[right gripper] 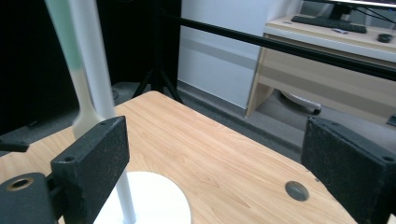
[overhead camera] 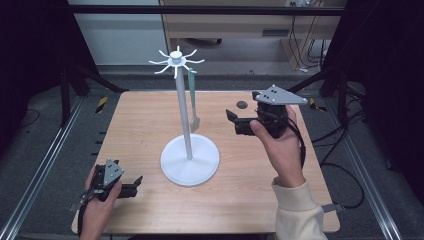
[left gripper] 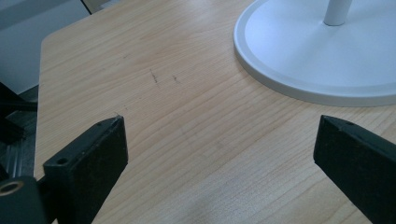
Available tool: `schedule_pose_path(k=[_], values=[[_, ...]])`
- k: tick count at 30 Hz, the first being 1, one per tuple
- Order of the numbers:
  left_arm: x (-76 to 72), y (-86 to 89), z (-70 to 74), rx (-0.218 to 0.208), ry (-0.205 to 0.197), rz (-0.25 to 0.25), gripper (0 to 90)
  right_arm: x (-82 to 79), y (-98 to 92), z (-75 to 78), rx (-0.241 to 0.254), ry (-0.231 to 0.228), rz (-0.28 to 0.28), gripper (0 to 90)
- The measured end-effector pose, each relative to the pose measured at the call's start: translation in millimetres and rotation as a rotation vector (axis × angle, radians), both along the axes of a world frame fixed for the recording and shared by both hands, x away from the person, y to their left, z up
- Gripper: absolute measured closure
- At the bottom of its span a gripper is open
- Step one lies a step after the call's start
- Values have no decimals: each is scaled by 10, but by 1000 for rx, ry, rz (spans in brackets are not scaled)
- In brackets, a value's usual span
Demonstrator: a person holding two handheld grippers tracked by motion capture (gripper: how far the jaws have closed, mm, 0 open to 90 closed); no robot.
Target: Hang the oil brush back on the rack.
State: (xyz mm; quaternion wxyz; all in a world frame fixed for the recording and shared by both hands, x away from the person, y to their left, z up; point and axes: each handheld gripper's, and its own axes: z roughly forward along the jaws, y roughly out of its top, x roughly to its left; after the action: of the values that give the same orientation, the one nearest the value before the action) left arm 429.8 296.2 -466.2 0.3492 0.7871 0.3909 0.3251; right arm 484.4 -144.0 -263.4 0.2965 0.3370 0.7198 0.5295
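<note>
Spatula (overhead camera: pixel 193 100) | hangs upright on stand (overhead camera: pixel 186 120) | blade down, handle up

One white stand (overhead camera: pixel 188 131) counted, eight hooks on top; one green-handled utensil (overhead camera: pixel 193 102) hung there; two grippers (overhead camera: pixel 231 119) (overhead camera: pixel 136 183) seen; one table (overhead camera: pixel 250 175).

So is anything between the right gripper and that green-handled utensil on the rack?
Nothing visible. The right gripper is open, beside the utensil hanging from a rack hook, with only bare table between.

Even overhead light, dark edges, slight blur
</note>
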Motion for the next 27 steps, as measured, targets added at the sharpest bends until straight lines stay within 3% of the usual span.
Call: schedule_pose_path(k=[8, 16, 27], values=[[0, 28, 10, -8, -10, 17, 24, 75, -228, -78, -17, 28, -84, 99], [-2, 28, 15, -11, -15, 19, 24, 223, -478, -258, -7, 68, -164, 110], [-2, 18, 17, -9, -18, 14, 24, 346, -750, -469, 1, 118, -227, 117]])
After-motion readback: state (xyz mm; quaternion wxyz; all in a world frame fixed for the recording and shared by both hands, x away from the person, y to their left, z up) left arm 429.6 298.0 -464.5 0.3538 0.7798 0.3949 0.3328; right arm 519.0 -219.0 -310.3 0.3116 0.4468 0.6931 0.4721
